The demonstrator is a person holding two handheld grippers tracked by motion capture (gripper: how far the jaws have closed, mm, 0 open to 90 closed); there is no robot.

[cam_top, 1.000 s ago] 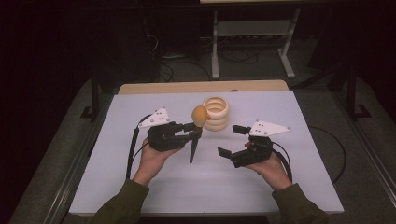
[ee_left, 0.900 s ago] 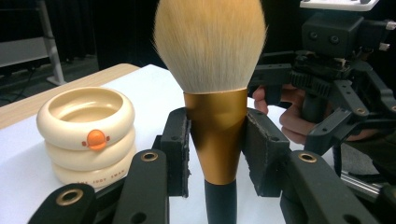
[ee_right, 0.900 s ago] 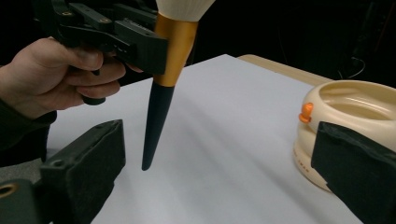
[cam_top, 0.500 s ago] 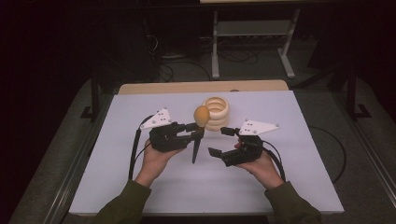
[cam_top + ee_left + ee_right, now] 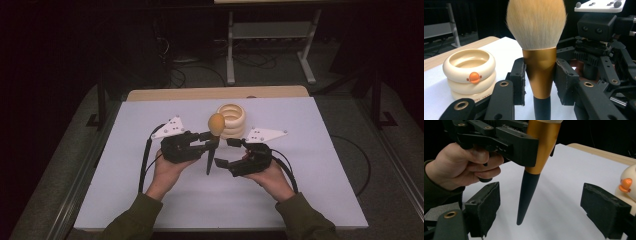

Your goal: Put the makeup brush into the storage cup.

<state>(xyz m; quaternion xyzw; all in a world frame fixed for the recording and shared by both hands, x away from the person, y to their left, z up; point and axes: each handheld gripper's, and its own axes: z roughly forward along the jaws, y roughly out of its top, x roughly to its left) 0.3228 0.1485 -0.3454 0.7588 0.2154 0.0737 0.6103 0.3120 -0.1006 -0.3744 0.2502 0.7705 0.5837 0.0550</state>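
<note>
I am closing the half-open right tool (image 5: 544,210) around the brush (image 5: 530,177) handle, pads untouched; the left tool (image 5: 540,80) is clamping its collar for handover.

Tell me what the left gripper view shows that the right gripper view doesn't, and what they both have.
Left gripper view: the brush's bristle head, and the stacked cream ring holder nearly whole, with its orange duck bill. The left gripper pads press the gold ferrule.

Right gripper view: the black tapered handle tip hanging above the white table, between the right gripper pads, which stand apart from it, and the left hand.

Both: the gold ferrule and the table.
</note>
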